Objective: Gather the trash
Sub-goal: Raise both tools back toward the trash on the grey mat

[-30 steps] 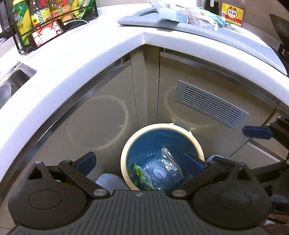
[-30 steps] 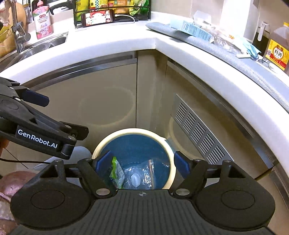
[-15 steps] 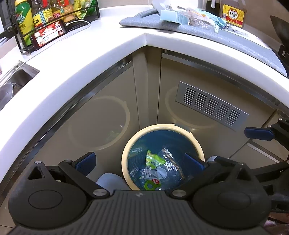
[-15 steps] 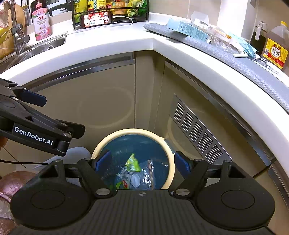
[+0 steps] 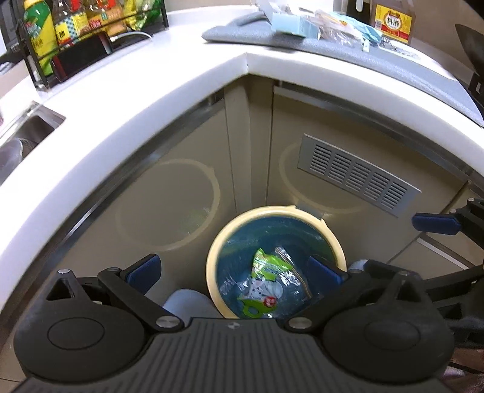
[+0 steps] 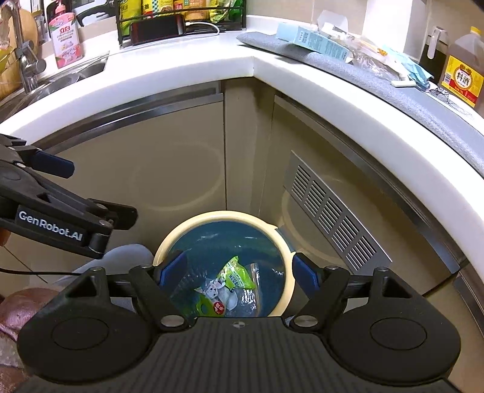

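A round bin with a cream rim and blue liner stands on the floor in the cabinet corner. Inside lie a green and white wrapper and clear plastic. My left gripper is open and empty, above the bin's left side. My right gripper is open and empty, straight above the bin. More trash lies on the grey mat: a light blue carton and plastic wrappers.
The white counter wraps around the corner above the bin. A rack of bottles, a sink with a tap, a pink soap bottle and a brown sauce jug stand on it. A grey vent is in the cabinet door.
The green wrapper has dropped from beside the right gripper's finger into the bin and now lies flat on the clear plastic. Both grippers have risen a little.
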### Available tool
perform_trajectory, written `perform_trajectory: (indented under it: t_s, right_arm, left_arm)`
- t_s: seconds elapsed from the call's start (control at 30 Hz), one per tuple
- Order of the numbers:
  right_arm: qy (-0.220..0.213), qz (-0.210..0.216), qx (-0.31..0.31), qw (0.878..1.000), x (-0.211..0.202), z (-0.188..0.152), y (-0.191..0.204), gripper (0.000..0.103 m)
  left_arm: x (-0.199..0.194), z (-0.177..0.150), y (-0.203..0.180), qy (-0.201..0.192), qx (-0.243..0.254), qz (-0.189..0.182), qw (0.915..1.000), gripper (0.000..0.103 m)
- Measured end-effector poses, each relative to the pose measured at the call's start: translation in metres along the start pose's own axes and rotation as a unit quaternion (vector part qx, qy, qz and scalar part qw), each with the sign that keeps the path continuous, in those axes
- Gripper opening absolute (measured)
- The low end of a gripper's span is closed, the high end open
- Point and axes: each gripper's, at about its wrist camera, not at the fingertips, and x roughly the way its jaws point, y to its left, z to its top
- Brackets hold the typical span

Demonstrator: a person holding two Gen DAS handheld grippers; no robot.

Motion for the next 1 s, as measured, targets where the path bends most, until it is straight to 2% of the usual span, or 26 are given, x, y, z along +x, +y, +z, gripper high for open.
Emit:
perform_trajectory:
  t_s: [0.17,0.3,0.47,0.73,0.83,1.0]
  right_arm:
    - [-0.022,-0.003,0.019,1.000,-0.005,0.004,-0.010,0.079]
    - [-0.040,-0.001,0.039,0.998,-0.011,0.012,-0.023,0.079]
    - [-0.088,-0.010,0.044,0.995,-0.029,0.034,-0.041,0.080]
    - [-0.193,-0.068,0.040,0.978,-0.039,0.107,-0.092,0.089]
    - [-0.217,-0.096,0.024,0.971,-0.019,0.143,-0.112,0.089]
    - [-0.217,-0.129,-0.008,0.967,0.033,0.201,-0.133,0.089]
  left_arm:
    - [-0.007,0.008,0.005,-0.017,-0.001,0.012,0.9998,0.103]
    - [-0.011,0.019,0.009,-0.022,-0.011,0.005,0.9997,0.103]
    - [-0.019,0.037,0.011,-0.041,-0.013,0.001,0.9991,0.103]
    - [-0.021,0.057,0.021,-0.050,-0.033,0.002,0.9982,0.103]
    - [-0.019,0.060,0.024,-0.046,-0.034,0.005,0.9983,0.103]
    - [-0.017,0.064,0.030,-0.044,-0.039,0.010,0.9982,0.103]
